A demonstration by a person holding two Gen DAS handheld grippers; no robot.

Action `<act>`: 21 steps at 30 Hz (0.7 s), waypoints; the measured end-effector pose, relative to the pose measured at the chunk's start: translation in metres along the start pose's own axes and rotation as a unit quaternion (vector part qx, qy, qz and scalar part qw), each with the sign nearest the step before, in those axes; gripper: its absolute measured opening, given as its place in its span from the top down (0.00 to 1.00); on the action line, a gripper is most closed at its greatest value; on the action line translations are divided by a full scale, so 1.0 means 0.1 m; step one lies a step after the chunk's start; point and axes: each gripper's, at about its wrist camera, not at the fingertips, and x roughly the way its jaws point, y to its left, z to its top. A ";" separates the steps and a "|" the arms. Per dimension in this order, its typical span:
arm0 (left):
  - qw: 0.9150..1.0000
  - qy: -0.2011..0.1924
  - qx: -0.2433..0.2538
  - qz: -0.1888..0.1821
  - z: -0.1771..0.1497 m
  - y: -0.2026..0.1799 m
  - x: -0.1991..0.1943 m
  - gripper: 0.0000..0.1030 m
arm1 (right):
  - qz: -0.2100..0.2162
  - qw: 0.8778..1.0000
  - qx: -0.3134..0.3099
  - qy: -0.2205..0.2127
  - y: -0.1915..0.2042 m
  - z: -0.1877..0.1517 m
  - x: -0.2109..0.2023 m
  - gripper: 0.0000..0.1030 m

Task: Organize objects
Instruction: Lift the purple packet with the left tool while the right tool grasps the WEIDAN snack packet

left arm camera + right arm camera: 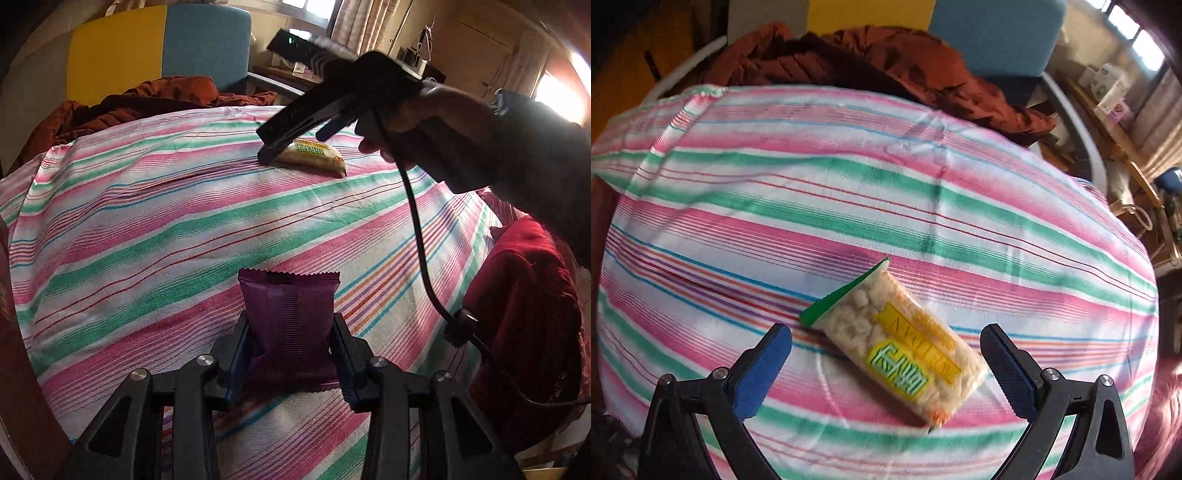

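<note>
Purple snack packet (pixel 290 325) is clamped in left gripper (pixel 291 354). Right gripper (pixel 886 365), fingers apart, straddles puffed-snack bag (pixel 897 354) on bed (pixel 738 206); closing judged next.

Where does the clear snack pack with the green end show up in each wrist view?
Left wrist: the snack pack lies far up the picture, right of centre, on the striped sheet, under the right gripper.
Right wrist: the pack lies low in the centre, slanted, between the open jaws, untouched.
Shared landmark: the rust-brown quilt at the far edge of the sheet.
</note>
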 end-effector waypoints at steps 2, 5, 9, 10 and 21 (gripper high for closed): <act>1.000 -0.001 -0.006 -0.005 0.00 0.02 -0.01 0.60 | 0.011 1.000 -0.003 0.022 -0.04 0.00 0.14 0.02; 1.000 -0.003 -0.007 -0.005 -0.01 0.01 -0.02 0.60 | 0.050 0.998 0.022 0.016 -0.13 -0.07 0.13 0.21; 1.000 -0.005 -0.003 0.000 -0.02 -0.02 -0.04 0.60 | 0.054 0.998 0.024 0.008 -0.01 -0.23 -0.06 0.55; 1.000 -0.005 -0.001 0.001 -0.03 -0.03 -0.04 0.60 | 0.052 0.998 0.022 0.011 0.06 -0.30 -0.09 0.55; 0.999 0.002 0.002 0.038 -0.04 -0.10 -0.12 0.62 | 0.053 0.997 0.055 -0.021 0.51 -0.93 -0.35 0.54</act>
